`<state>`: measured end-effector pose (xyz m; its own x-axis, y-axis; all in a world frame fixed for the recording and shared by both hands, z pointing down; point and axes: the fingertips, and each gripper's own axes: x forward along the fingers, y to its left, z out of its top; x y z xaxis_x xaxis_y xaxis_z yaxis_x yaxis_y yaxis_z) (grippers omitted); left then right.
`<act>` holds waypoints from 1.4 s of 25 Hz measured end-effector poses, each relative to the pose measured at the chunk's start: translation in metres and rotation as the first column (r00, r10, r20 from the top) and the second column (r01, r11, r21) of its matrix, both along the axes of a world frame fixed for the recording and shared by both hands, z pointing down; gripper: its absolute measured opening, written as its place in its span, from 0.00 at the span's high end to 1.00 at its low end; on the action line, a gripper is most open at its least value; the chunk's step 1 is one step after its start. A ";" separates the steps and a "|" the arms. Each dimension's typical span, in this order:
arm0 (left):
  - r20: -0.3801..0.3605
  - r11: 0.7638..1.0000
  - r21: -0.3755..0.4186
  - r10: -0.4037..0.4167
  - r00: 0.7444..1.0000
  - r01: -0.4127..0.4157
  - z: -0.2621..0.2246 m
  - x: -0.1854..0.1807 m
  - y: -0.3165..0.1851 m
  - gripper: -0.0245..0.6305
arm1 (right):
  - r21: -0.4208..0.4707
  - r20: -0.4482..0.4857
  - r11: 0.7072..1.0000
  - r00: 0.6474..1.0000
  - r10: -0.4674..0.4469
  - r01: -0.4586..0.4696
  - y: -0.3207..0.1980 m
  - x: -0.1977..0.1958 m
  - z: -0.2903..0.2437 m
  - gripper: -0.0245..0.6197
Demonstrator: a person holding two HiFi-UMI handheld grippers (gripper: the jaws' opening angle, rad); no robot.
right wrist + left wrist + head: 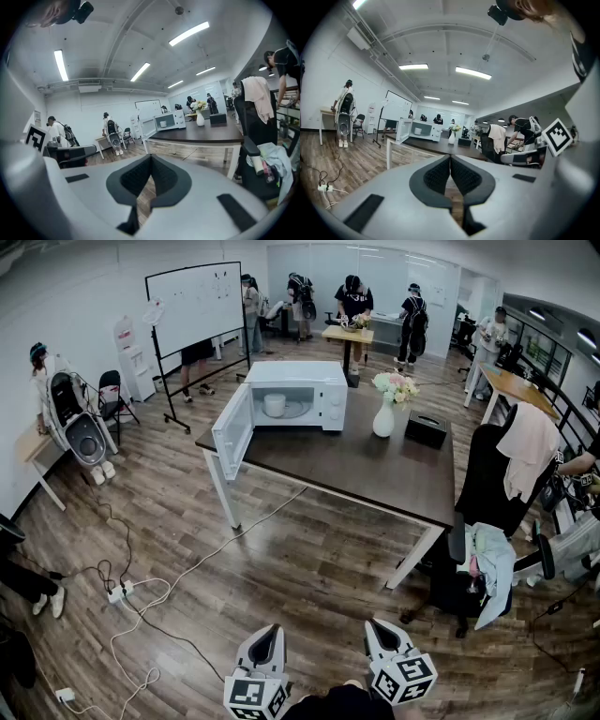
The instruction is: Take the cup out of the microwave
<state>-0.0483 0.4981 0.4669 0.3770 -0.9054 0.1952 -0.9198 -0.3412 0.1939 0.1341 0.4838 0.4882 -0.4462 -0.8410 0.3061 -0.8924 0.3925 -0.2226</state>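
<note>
left tongs point(270, 632): jaws together, empty | right tongs point(377, 626): jaws together, empty | both tilted slightly down

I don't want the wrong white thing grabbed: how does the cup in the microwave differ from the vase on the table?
The cup is short and squat; the vase is taller with a narrow neck. The cup sits inside the open microwave; the vase stands out on the table beside it. The vase holds flowers; nothing sticks out of the cup. Both are white and upright.
</note>
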 end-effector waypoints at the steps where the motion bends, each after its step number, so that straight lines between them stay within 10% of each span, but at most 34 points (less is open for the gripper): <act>1: -0.009 1.000 -0.001 -0.002 1.000 0.002 -0.001 -0.001 0.004 0.95 | 0.004 0.000 1.000 1.000 0.000 0.000 0.004 -0.001 -0.003 0.97; 23: 0.010 1.000 0.010 0.008 1.000 -0.009 -0.006 0.007 0.041 0.95 | 0.004 0.044 0.999 0.998 0.046 -0.046 0.041 0.003 -0.013 0.97; 35: 0.031 0.999 0.012 -0.052 0.998 0.052 0.001 0.008 -0.024 0.95 | 0.045 0.005 0.999 1.000 -0.001 0.000 -0.026 0.006 -0.012 0.97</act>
